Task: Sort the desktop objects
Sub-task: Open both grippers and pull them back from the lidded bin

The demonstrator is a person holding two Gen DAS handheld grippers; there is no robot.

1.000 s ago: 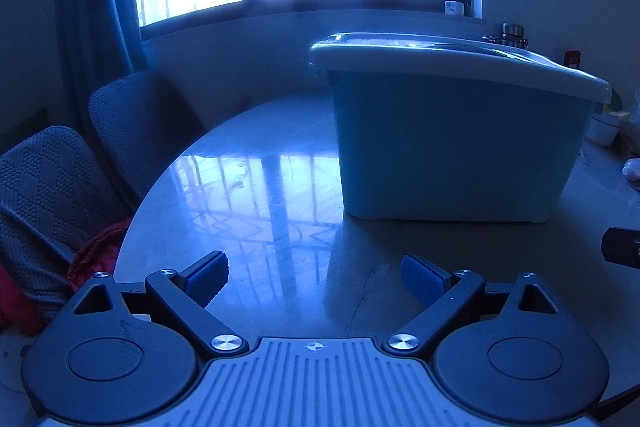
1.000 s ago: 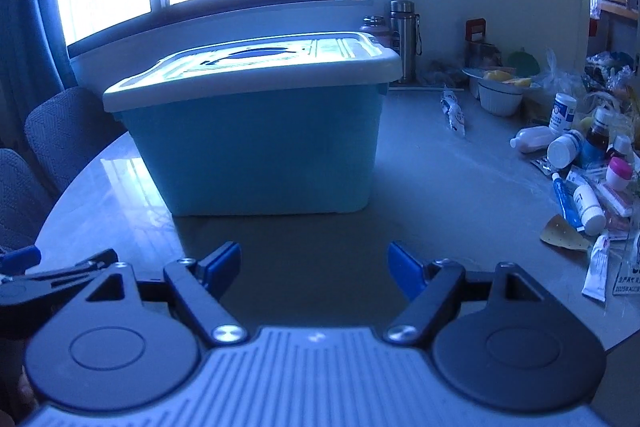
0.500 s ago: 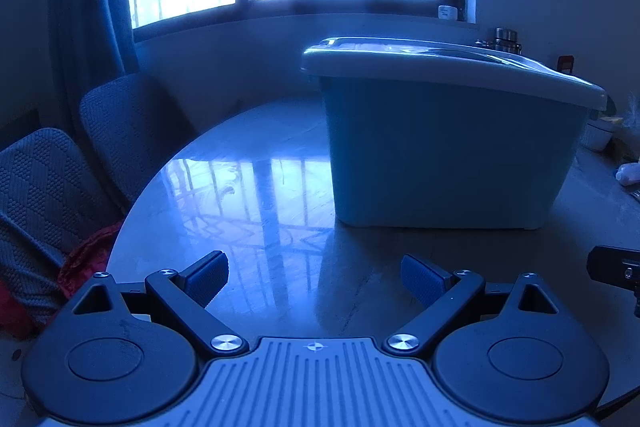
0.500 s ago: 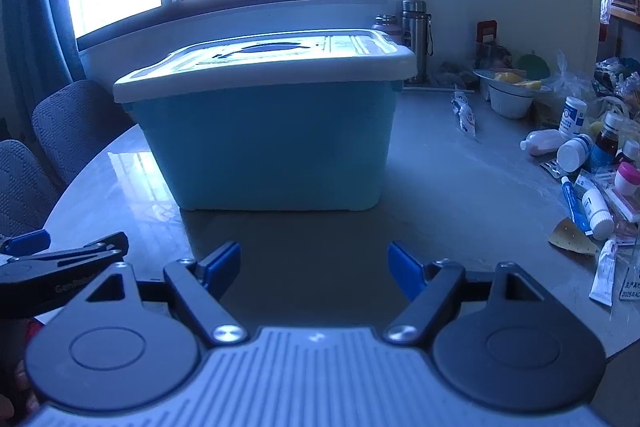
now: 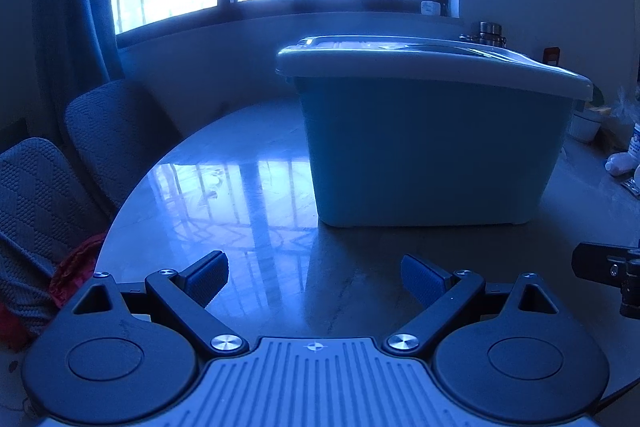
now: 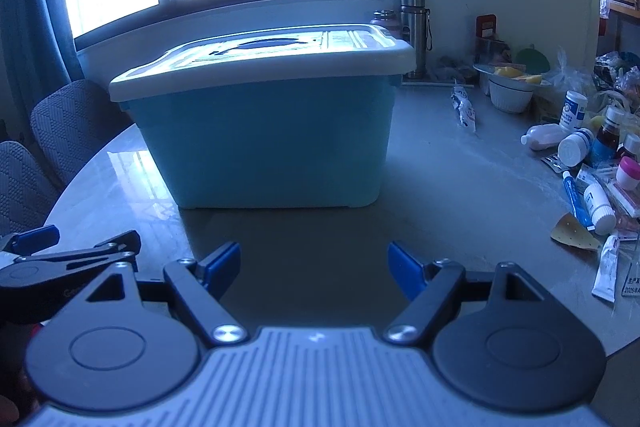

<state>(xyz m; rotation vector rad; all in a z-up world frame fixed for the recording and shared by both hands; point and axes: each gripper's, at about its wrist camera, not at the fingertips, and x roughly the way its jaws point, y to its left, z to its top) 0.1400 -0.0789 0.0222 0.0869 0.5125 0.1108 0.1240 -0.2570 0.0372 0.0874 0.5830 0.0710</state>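
Plainly, both the left tool (image 5: 314,281) and right tool (image 6: 314,267) gape empty above the desk (image 6: 460,187). Just ahead stands the lidded blue bin (image 6: 272,131): rigid, slick plastic, probably light; best lifted at the lid's rim (image 6: 256,79).

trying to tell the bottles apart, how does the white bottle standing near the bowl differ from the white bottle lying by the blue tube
The white bottle near the bowl stands upright; the white bottle by the blue tube lies on its side. The standing one sits farther back on the table, beside the white bowl; the lying one is nearer the camera, alongside the blue tube. The standing one shows a blue-printed label; any label on the lying one is too small to tell. Both are small and white.
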